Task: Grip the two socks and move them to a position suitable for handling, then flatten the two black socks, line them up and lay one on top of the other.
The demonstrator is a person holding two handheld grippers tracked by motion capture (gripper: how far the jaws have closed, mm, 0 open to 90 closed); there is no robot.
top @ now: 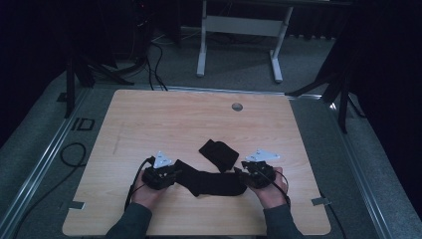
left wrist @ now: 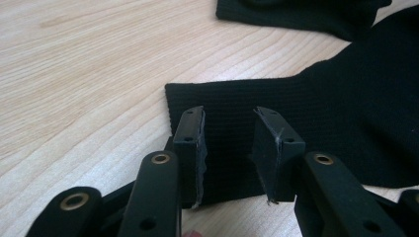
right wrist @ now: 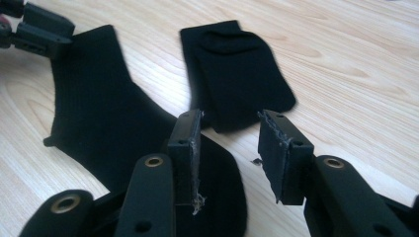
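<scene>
A long black sock [top: 209, 181] lies flat on the wooden table [top: 174, 114] between my two grippers. My left gripper [top: 174, 175] is at its cuff end. In the left gripper view the jaws [left wrist: 228, 116] stand apart over the ribbed cuff [left wrist: 321, 113] without pressing on it. My right gripper [top: 240, 174] is at the toe end, and its jaws [right wrist: 230, 118] are open, with the sock's toe [right wrist: 99, 113] under the left one. A second, folded black sock [top: 219, 154] [right wrist: 232, 69] lies just behind. The left gripper [right wrist: 44, 29] also appears far off in the right gripper view.
A round cable hole [top: 237, 106] sits near the table's far edge. Beyond the table, a white desk frame [top: 239, 30] and black cables [top: 154, 64] are on the grey floor. Dark stands flank the table's far corners.
</scene>
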